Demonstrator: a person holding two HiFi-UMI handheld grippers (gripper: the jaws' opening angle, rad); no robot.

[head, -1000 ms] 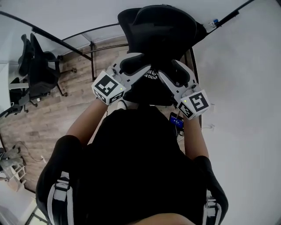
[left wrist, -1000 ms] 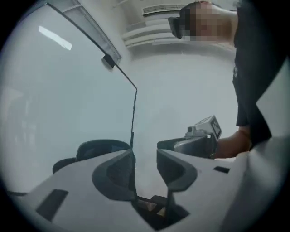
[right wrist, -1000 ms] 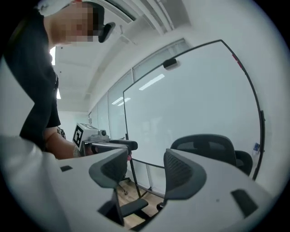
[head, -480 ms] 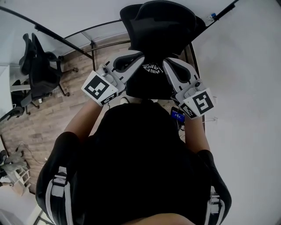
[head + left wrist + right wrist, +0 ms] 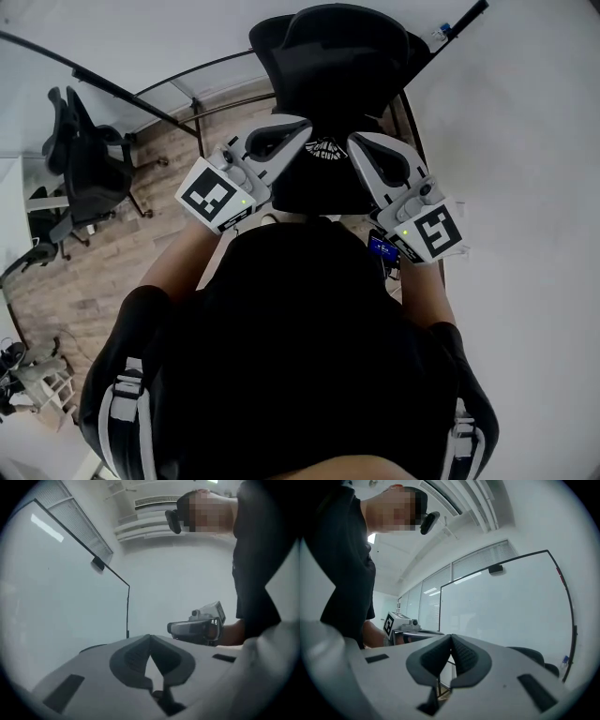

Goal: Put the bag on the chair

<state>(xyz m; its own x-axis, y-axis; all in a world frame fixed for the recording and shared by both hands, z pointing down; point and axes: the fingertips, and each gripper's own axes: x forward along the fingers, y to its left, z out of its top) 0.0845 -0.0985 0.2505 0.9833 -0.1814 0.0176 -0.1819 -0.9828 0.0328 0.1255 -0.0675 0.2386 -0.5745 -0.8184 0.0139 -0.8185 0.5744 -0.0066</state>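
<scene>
A black bag [image 5: 319,183] with a white print rests on the seat of a black office chair [image 5: 342,56] straight ahead of me. My left gripper [image 5: 302,125] and right gripper [image 5: 356,141] hover just above the bag, their tips aimed at each other across its top. Both have just been closing and are now shut with nothing between the pads. In the left gripper view the shut left gripper [image 5: 150,637] faces the right gripper [image 5: 197,629]. In the right gripper view the shut right gripper [image 5: 451,637] faces the left gripper [image 5: 401,629].
A second black office chair [image 5: 89,155] stands on the wood floor [image 5: 112,262] at the left. Black-framed panels [image 5: 187,80] run behind the chairs. A white surface [image 5: 525,141] fills the right side. A small device with a blue screen [image 5: 382,247] shows below the right gripper.
Both grippers have lifted off the bag and drawn slightly apart. Their jaws, spread wide a second ago, have closed empty. The bag stays on the chair.
</scene>
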